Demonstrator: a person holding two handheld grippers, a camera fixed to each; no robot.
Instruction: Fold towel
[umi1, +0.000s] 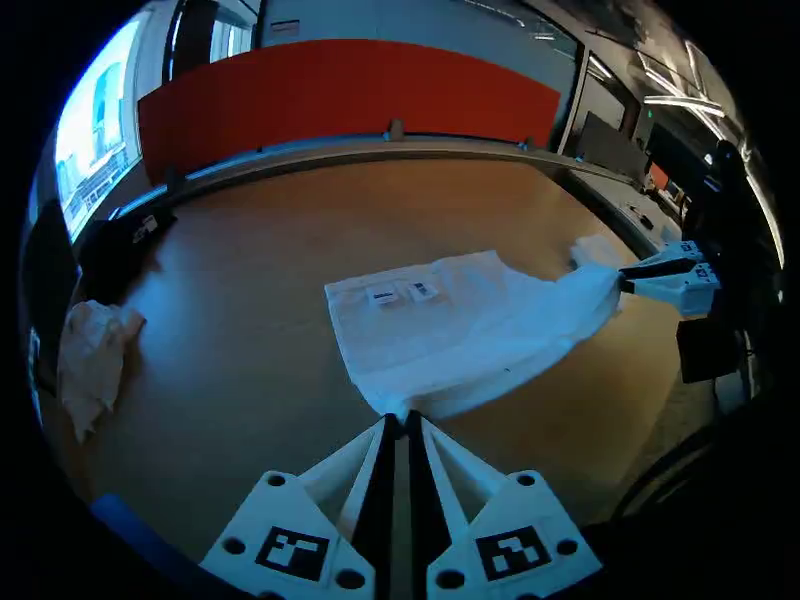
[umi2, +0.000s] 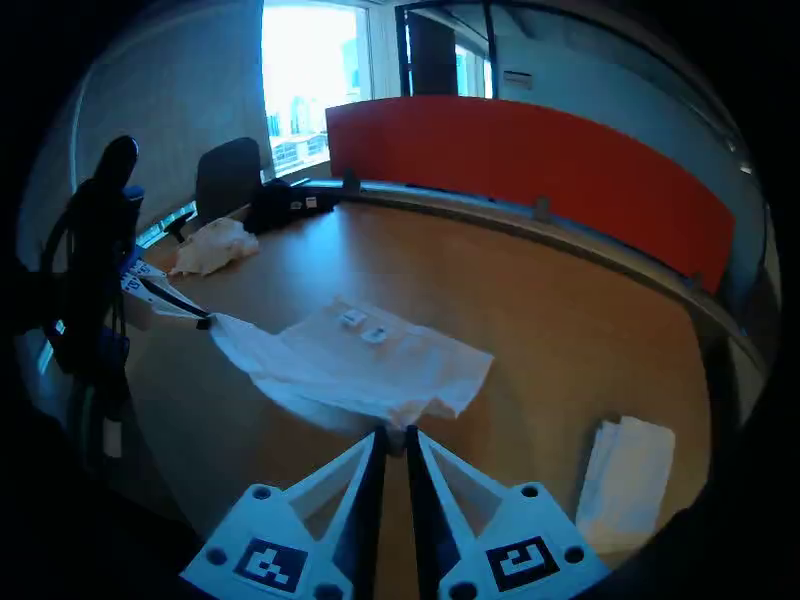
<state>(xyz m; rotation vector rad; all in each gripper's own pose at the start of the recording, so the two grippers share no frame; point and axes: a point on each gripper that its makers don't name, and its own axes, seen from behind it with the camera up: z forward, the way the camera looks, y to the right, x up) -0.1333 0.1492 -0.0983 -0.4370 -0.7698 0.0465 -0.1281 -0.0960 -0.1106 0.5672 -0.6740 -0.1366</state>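
left gripper and right gripper each pinch a corner of the towel, jaws nearly closed, so an uneven pull could slip one shallow grip and skew the fold.

Left gripper view: towel corner at 6 o'clock slips btwn left gripper tips, so the pinch pt is hidden. Right gripper at 3 o'clock: rear lost in shadow; person behind it is just a dark shape. Two tags on towel too small to make out. Right gripper view: white stack at 4 o'clock, far end cut off; dark item at 10 o'clock, can't tell what.
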